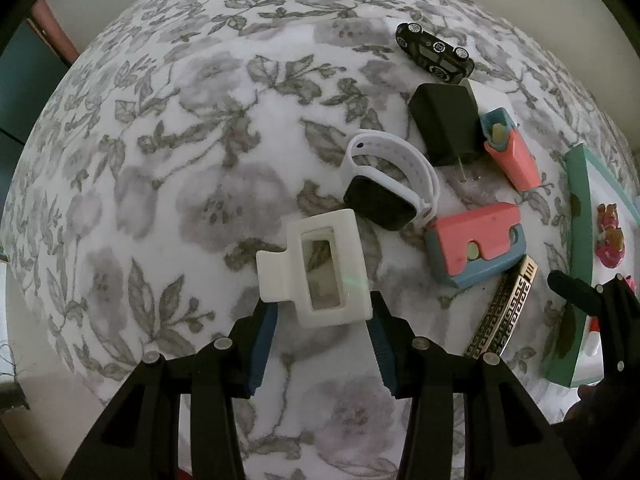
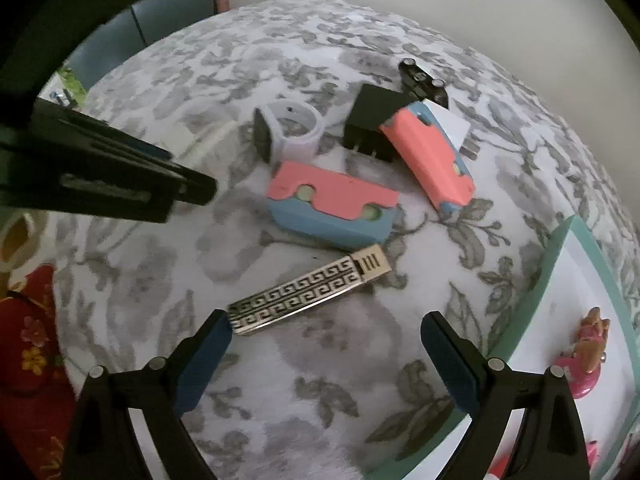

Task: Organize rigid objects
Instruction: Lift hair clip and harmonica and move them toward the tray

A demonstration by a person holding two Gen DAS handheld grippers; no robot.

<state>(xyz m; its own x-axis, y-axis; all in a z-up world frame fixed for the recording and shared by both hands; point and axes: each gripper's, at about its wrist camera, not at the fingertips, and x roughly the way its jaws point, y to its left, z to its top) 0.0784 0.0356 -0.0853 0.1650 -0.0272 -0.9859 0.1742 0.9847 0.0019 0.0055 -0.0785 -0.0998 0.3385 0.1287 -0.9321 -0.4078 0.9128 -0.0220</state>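
A white hair claw clip (image 1: pixel 316 272) sits between the blue pads of my left gripper (image 1: pixel 322 340), which points straight down and is shut on its lower end. Beyond it on the floral cloth (image 1: pixel 180 184) lie a smartwatch with a white strap (image 1: pixel 384 192), a black charger plug (image 1: pixel 444 124), two pink-and-blue cases (image 1: pixel 476 240) (image 1: pixel 512 156), a black toy car (image 1: pixel 436 52) and a silver patterned bar (image 2: pixel 308 296). My right gripper (image 2: pixel 325 322) hangs open over the cloth, its left fingertip beside the bar's end, nothing between its fingers.
A teal-rimmed white tray (image 2: pixel 532 300) lies at the right with a pink toy figure (image 2: pixel 588 352) in it. A white charger (image 1: pixel 488 96) stands behind the black plug. The left gripper's body (image 2: pixel 120 176) crosses the right wrist view. Red patterned fabric (image 2: pixel 32 320) shows beyond the cloth's left edge.
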